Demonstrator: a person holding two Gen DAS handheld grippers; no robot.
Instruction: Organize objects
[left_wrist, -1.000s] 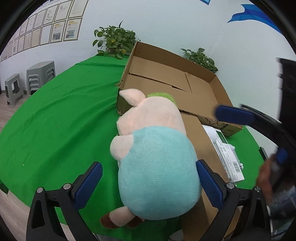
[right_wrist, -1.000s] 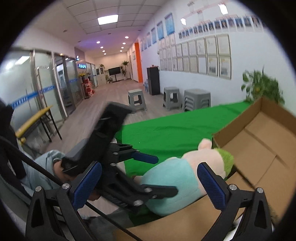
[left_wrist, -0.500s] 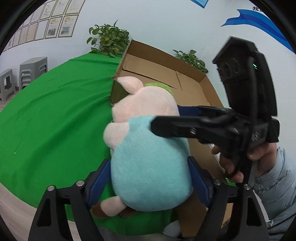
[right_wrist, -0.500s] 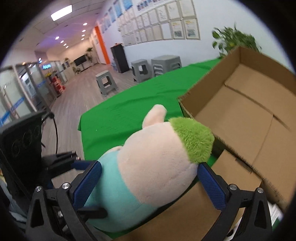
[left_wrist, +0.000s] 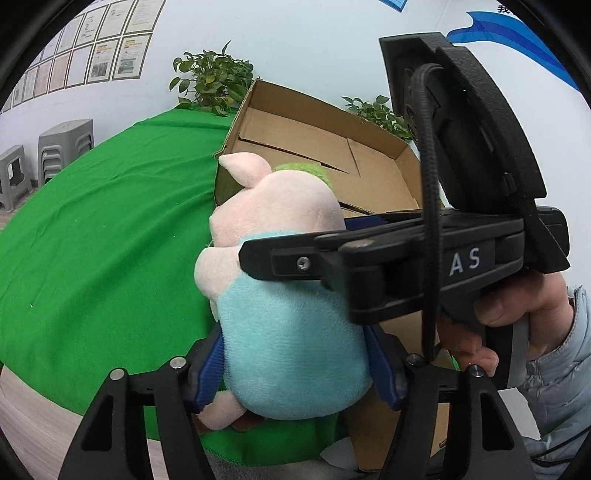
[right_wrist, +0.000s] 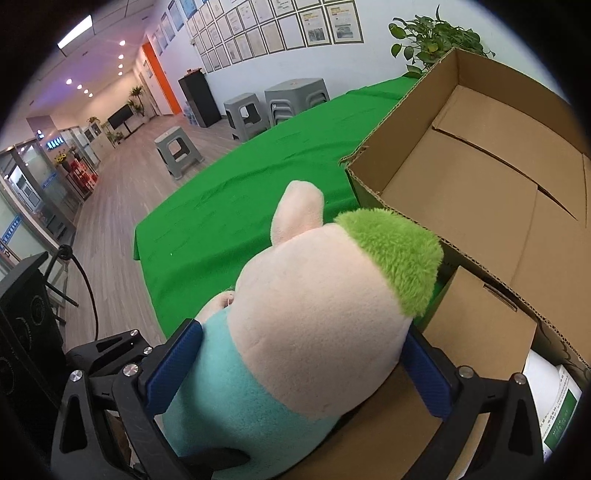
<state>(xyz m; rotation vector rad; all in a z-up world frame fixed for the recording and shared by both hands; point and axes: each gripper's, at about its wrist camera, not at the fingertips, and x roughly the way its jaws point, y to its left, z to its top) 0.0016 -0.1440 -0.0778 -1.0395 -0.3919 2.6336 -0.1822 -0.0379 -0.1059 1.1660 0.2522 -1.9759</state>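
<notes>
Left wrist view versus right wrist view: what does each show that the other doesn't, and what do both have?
Only the left wrist view shows the right gripper from outside, with the person's hand on its handle. Only the right wrist view shows the corridor with the black cabinet and the white labelled package. Both show the plush pig, pressed between blue pads, the open cardboard box, green tablecloth and grey stools.
</notes>
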